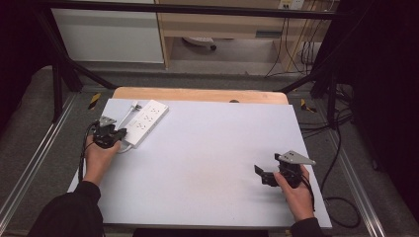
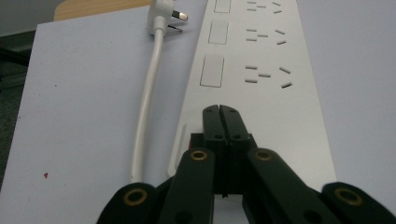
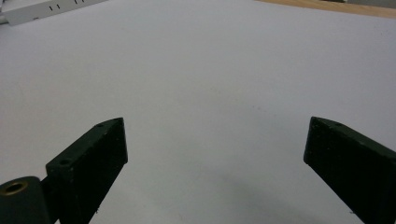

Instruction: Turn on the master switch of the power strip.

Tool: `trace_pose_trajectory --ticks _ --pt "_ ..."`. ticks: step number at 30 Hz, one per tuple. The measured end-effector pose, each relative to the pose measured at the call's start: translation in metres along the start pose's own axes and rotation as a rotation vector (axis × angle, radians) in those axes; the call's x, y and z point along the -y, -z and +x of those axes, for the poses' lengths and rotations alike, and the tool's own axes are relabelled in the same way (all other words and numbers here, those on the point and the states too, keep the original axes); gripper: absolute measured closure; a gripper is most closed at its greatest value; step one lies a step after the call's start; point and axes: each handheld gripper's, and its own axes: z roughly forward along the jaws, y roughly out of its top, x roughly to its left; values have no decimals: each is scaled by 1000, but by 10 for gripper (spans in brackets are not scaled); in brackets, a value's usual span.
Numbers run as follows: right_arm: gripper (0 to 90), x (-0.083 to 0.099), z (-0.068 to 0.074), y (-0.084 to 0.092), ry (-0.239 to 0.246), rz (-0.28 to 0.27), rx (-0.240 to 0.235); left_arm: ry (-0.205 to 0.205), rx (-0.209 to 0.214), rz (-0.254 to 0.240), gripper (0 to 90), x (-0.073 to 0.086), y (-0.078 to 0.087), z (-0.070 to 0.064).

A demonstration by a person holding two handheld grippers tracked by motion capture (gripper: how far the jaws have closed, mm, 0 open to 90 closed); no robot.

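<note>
High view first: I see my left tongs (image 1: pixel 118 134) at the near end of a white power strip (image 1: pixel 147 121) that lies slantwise on the far left part of the bench (image 1: pixel 207 148), with my left hand (image 1: pixel 99 157) behind them. From the left gripper view, those tongs (image 2: pixel 219 109) are pressed fully together, with nothing between them, their tips resting over the near end of the power strip (image 2: pixel 261 93), just short of its nearest switch (image 2: pixel 211 71). Beside the strip on its left runs its white cord (image 2: pixel 148 93), which ends in a plug (image 2: pixel 161 13) lying on the bench near the strip's far end, prongs pointing towards the strip. My right tongs (image 1: pixel 263 174) sit well apart from all this, over bare bench at the near right, held by my right hand (image 1: pixel 296 192). In the right gripper view they (image 3: pixel 215 144) stand wide, holding nothing, with plain white surface between them and a corner of the power strip (image 3: pixel 42 9) far off at the top left.
</note>
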Motion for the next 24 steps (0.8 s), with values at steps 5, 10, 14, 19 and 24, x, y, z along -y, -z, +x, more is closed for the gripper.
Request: trace_pose_trajectory --ticks 5,10,14,19,24 --pt "66 0 0 0 0 -1 1 1 -1 -1 900 0 0 0" --pt "65 0 0 0 -2 -2 0 -1 -1 2 900 -1 0 0" --pt "65 0 0 1 -8 -6 1 8 0 3 900 -1 0 0" --pt "65 0 -1 1 -7 -8 1 8 -7 1 900 -1 0 1" --pt "64 0 -1 2 -9 -10 0 11 -9 -2 900 -1 1 1"
